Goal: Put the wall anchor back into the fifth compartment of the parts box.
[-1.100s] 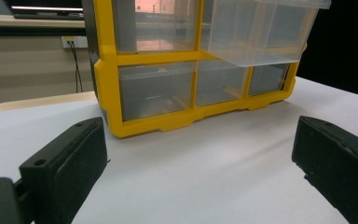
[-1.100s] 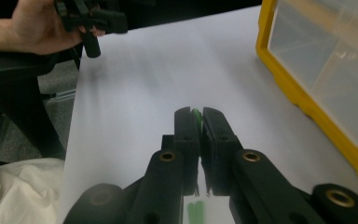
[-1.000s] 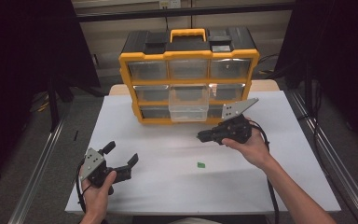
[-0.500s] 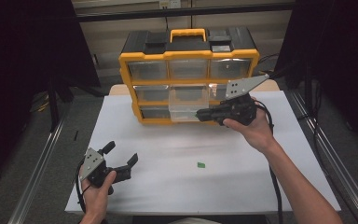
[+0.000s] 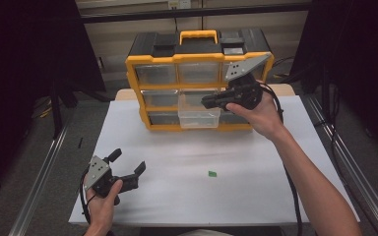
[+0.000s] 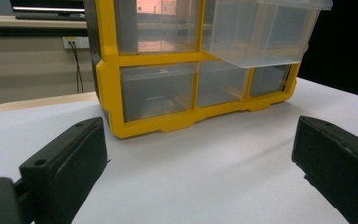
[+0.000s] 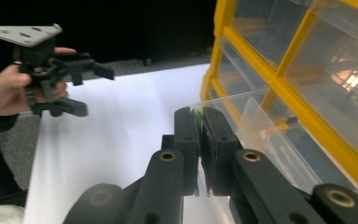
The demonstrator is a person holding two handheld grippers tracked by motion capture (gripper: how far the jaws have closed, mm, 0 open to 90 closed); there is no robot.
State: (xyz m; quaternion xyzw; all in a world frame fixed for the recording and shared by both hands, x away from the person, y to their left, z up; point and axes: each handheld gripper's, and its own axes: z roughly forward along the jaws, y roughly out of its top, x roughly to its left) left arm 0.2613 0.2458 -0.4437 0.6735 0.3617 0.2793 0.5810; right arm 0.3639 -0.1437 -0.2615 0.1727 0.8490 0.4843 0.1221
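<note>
A yellow and black drawer organizer (image 5: 197, 59) stands at the back of the white table. Its clear middle drawer (image 5: 198, 118) is pulled out. My right gripper (image 5: 204, 103) hovers just over that drawer (image 7: 261, 130), shut on a small green piece (image 7: 196, 113) that peeks from between the pads. A second small green piece (image 5: 212, 173) lies on the table. My left gripper (image 5: 128, 161) rests low at the front left, open, with nothing between its jaws; it faces the organizer (image 6: 107, 70) and the open drawer (image 6: 256, 32).
The white table top (image 5: 256, 162) runs from the organizer to the front edge. Metal rails (image 5: 44, 172) flank the table on both sides. The left hand with its gripper (image 7: 93, 88) shows far off in the right gripper view.
My right gripper has risen from near the table top and moved back toward the organizer, ending over the pulled-out drawer. The left gripper has stayed where it was.
</note>
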